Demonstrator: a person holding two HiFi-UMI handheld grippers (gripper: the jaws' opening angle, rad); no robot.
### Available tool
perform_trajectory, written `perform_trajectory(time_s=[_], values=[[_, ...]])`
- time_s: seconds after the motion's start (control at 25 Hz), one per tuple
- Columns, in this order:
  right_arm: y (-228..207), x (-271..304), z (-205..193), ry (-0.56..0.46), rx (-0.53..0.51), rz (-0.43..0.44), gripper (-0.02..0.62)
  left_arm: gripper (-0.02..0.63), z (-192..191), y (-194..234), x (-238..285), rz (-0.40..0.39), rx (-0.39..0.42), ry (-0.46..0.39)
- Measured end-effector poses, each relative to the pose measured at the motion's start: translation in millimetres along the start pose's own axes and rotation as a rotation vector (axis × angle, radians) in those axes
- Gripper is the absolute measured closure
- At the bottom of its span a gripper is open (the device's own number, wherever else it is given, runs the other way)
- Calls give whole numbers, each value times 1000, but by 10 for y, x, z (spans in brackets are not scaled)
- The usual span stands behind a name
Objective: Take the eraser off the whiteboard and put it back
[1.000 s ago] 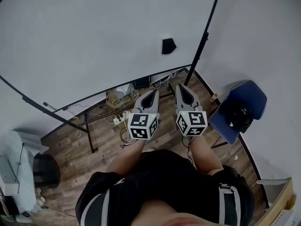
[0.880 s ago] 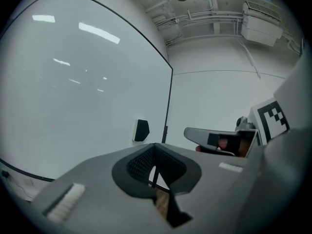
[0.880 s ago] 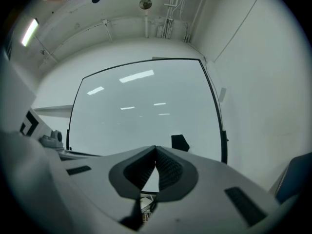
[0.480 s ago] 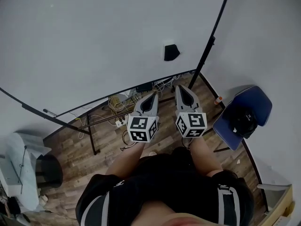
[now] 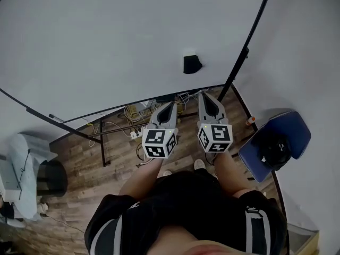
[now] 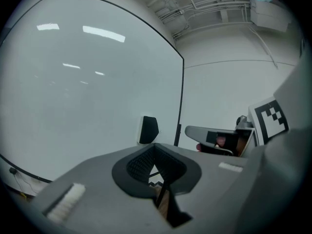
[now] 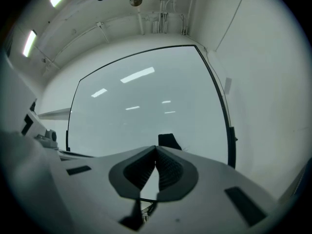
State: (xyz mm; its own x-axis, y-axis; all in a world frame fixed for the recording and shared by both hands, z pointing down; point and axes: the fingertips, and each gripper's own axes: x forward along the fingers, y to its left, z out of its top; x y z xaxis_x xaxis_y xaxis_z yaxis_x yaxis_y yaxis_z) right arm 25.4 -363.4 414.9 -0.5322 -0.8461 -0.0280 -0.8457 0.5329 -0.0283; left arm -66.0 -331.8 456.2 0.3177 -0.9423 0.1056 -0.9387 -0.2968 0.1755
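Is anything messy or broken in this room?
Just one messy bit: a tangle of pale cables lies heaped on the brown wooden floor, below the big white whiteboard. The black eraser is stuck on the board where it belongs. Nothing looks broken or spilled.

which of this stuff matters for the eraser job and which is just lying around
For the job:
- eraser, stuck on the whiteboard
- left gripper and right gripper, both shut and empty, neither touching the eraser

Just lying about:
- blue chair with a black item on it
- cables on the floor under the board
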Motion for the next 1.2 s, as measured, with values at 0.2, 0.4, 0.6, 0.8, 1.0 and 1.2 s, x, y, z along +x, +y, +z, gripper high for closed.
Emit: perform_trajectory(time_s=[0.2, 0.4, 0.6, 0.8, 1.0, 1.2], values=[[-107, 106, 34, -13, 16, 39, 589, 597, 68, -17, 126, 38, 22, 0], [-154, 203, 0, -11, 30, 72, 589, 597, 108, 30, 220, 77, 40, -5], [-176, 292, 15, -18, 31, 87, 589, 597, 190, 83, 260, 104, 56, -26], [-176, 421, -3, -17, 31, 94, 589, 597, 253, 157, 290, 125, 63, -37], [-133, 647, -12, -4, -3, 116, 588, 597, 285, 269, 273, 157, 63, -39], [-155, 901, -51, 22, -23, 100, 481, 597, 233, 375, 216, 191, 52, -31]])
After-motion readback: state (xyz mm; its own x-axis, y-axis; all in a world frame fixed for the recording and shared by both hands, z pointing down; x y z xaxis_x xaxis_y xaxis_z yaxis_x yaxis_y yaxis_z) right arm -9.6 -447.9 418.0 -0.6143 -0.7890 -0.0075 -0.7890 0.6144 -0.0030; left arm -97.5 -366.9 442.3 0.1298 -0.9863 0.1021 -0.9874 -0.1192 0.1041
